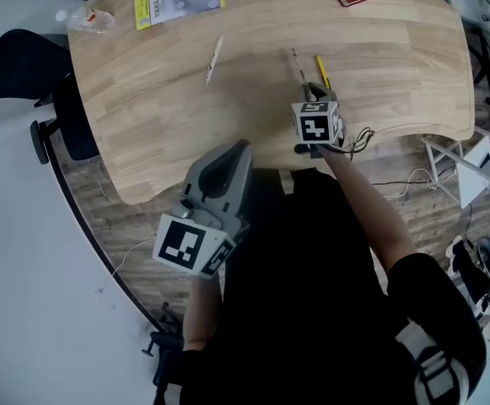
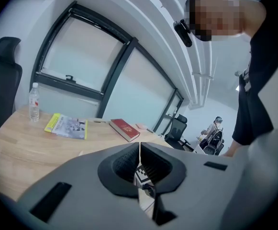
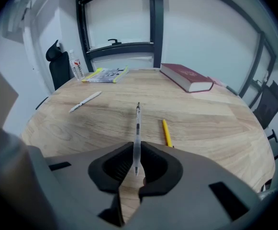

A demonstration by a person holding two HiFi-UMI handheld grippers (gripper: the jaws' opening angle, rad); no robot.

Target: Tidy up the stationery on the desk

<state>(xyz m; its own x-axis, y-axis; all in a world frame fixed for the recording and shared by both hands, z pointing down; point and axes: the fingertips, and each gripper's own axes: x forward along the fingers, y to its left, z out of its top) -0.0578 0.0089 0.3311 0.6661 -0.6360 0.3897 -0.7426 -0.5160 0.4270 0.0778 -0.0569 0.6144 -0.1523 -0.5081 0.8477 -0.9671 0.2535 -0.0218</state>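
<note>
While our left gripper (image 2: 139, 145) hangs short of the desk (image 3: 215, 123), jaws pressed together on nothing, our right gripper (image 3: 137, 150) pinches a clear pen (image 3: 137, 128) that points forward over the wood. Just right of it lies a yellow pencil (image 3: 166, 132), farther left a white pen (image 3: 85, 102). Beyond are a red book (image 3: 186, 77), a yellow booklet (image 3: 105, 74) and a water bottle (image 3: 74, 65).

Clear pen (image 3: 137, 133) clamped in tool (image 3: 137, 163)
</note>
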